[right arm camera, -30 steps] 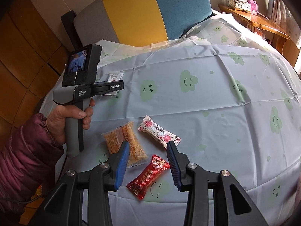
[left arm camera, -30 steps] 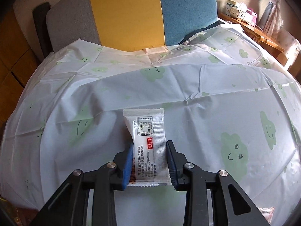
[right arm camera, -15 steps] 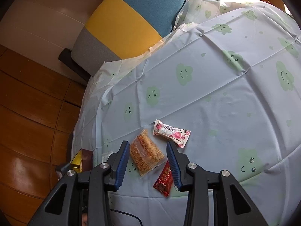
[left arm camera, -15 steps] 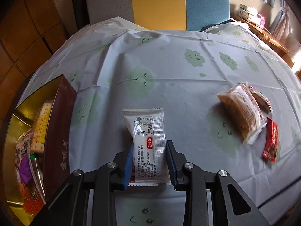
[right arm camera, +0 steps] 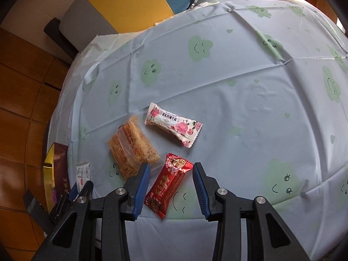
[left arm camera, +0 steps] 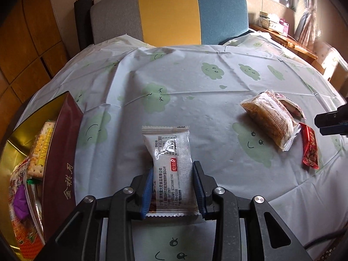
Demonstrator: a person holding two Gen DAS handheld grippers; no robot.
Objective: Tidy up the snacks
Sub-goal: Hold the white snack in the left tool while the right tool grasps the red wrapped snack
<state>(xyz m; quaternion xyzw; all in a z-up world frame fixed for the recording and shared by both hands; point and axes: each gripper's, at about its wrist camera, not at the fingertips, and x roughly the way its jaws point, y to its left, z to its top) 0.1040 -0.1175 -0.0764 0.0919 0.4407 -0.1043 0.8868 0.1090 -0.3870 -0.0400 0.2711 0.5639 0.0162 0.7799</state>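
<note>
Swung back from 0.5 s ago, box (left arm camera: 58, 152) reads "WEIDAN".

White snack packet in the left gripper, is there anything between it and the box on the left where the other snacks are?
Nothing visible lies on the tablecloth between the white snack packet, clamped in the left gripper, and the box. Only the box's own maroon wall faces it, so the packet would probably need to clear that rim.

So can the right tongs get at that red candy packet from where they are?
Probably yes. The right tongs are open and empty, with the red candy packet lying flat right between the fingers. The orange cracker pack sits close beside the left finger, so it might get nudged.
</note>
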